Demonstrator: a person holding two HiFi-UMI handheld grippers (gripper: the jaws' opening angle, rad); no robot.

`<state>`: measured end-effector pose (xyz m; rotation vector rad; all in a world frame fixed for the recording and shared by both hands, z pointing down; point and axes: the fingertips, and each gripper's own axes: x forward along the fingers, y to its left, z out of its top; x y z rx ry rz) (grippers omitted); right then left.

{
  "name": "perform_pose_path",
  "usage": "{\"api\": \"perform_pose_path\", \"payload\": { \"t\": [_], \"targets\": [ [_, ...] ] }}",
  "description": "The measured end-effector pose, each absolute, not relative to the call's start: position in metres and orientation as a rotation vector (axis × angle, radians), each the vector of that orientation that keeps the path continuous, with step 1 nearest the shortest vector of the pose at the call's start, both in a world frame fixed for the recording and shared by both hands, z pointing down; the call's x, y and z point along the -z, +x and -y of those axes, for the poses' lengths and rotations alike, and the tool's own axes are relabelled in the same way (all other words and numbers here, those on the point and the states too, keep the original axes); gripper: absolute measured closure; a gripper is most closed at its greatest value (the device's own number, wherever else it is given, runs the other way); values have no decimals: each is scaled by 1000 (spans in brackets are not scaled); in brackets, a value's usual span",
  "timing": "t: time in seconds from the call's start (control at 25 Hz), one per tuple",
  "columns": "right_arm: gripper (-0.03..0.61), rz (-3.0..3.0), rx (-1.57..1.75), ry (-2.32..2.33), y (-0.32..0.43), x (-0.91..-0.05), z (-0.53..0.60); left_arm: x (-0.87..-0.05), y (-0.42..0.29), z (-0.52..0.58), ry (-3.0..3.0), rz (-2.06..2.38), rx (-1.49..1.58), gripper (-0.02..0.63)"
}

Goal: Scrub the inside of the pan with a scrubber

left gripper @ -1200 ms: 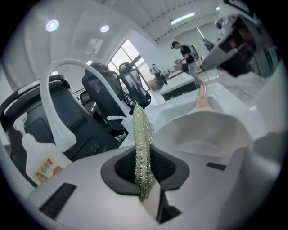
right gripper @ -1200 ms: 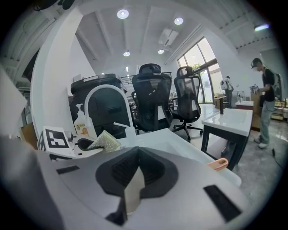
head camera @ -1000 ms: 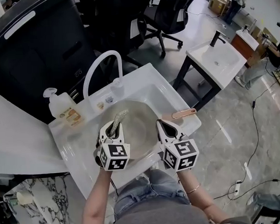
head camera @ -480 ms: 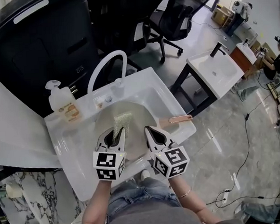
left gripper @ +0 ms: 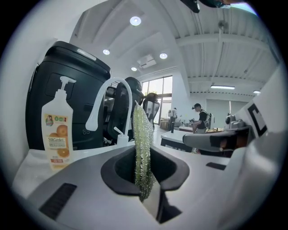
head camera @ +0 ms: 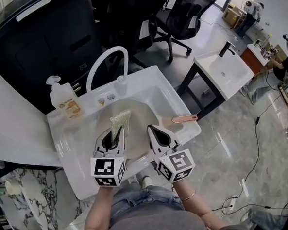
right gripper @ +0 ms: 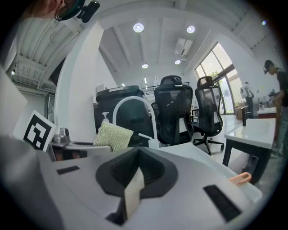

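Head view of a white rectangular sink point(head camera: 169, 93) in which a round beige pan point(head camera: 138, 115) lies, its copper-coloured handle point(head camera: 184, 118) reaching over the sink's right rim. The left gripper point(head camera: 115, 138) is clenched on the lower end of a flat yellow-green mesh scrubber point(head camera: 120, 119), which stands upright out of the closed jaws above the pan's inside; whether it touches the pan cannot be told. In the left gripper view the scrubber point(left gripper: 142, 143) rises edge-on from the gripper point(left gripper: 146, 186) and hides part of the arched white faucet point(left gripper: 104, 101) behind it. The right gripper point(head camera: 154, 133) hovers just beside the left one over the pan's near side, and the right gripper view shows the gripper point(right gripper: 134, 182) pressed together on nothing. Both tools cover the pan's near half. A clear pump bottle with an orange label point(head camera: 65, 101) stands on the sink's back left corner. Beyond lie black office chairs point(head camera: 181, 15) and a second white washbasin on a dark frame point(head camera: 224, 68).
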<state>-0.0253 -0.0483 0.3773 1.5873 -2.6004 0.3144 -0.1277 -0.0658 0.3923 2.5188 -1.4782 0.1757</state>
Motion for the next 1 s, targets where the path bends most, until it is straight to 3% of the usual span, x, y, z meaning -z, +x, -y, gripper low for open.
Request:
{"api": "perform_pose_path", "payload": {
  "t": [1.0],
  "targets": [
    [569, 2716, -241, 1569, 23, -370, -2, -387, -98, 12, 2503, 1597, -158, 551]
  ]
}}
